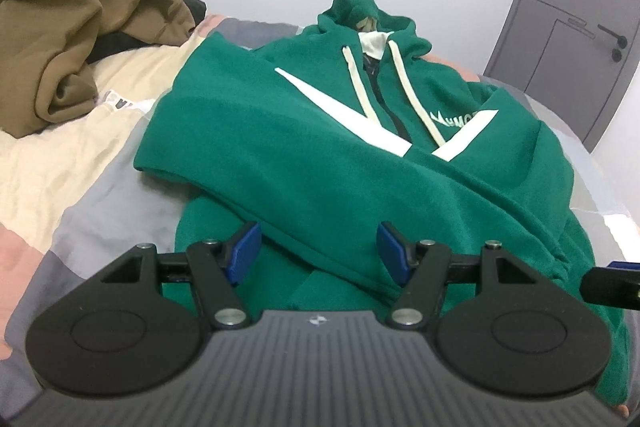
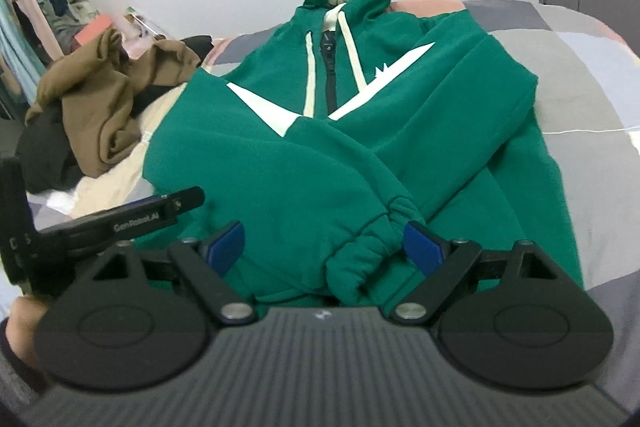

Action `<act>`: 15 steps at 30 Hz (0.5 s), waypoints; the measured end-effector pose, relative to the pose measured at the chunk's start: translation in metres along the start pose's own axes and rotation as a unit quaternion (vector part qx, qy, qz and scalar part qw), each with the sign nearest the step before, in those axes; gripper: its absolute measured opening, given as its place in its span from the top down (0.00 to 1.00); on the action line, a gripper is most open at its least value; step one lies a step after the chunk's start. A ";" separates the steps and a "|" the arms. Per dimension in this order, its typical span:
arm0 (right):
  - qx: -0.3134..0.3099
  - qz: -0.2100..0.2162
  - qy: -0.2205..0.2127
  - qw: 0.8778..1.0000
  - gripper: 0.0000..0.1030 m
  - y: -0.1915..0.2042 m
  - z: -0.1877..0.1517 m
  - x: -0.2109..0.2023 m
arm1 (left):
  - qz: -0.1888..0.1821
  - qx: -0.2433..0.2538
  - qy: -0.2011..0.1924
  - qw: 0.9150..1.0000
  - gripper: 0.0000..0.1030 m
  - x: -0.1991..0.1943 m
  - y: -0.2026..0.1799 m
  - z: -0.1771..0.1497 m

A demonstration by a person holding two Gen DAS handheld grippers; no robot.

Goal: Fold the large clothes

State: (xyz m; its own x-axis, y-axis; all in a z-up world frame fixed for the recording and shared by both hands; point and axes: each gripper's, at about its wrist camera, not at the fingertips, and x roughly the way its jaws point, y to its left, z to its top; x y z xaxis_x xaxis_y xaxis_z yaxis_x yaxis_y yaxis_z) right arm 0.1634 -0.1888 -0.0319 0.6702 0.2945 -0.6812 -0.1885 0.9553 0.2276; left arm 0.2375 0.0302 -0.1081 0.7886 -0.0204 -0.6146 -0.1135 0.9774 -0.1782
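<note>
A green zip hoodie with white V stripes and cream drawstrings lies front-up on the bed, hood at the far end, both sleeves folded across its chest. It also shows in the right wrist view. My left gripper is open and empty, just above the lower part of the hoodie. My right gripper is open and empty, its blue pads either side of a ribbed sleeve cuff without closing on it. The left gripper shows at the left of the right wrist view.
A crumpled brown garment lies on dark clothes at the bed's far left. The bed cover is patchwork grey, cream and pink. A grey door stands at the right. Hanging laundry is at the far left.
</note>
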 end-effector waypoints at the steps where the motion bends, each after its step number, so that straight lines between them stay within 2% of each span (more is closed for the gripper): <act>1: 0.007 0.002 0.005 1.000 0.15 -0.002 0.001 0.002 | 0.000 -0.002 0.002 1.000 0.33 0.002 0.000 0.000; 7: 0.030 -0.007 0.026 0.999 0.15 -0.016 0.003 0.011 | 0.003 -0.004 0.011 1.000 0.33 0.013 -0.003 -0.002; 15: 0.033 -0.013 0.018 0.999 0.15 -0.018 0.002 0.009 | 0.001 -0.006 0.009 1.000 0.33 0.015 -0.005 -0.003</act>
State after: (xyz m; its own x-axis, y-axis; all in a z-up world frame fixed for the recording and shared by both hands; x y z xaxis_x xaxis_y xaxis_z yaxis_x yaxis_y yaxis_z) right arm 0.1741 -0.2037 -0.0407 0.6478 0.2723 -0.7114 -0.1237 0.9591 0.2544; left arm 0.2483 0.0243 -0.1188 0.7771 -0.0218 -0.6290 -0.1236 0.9747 -0.1864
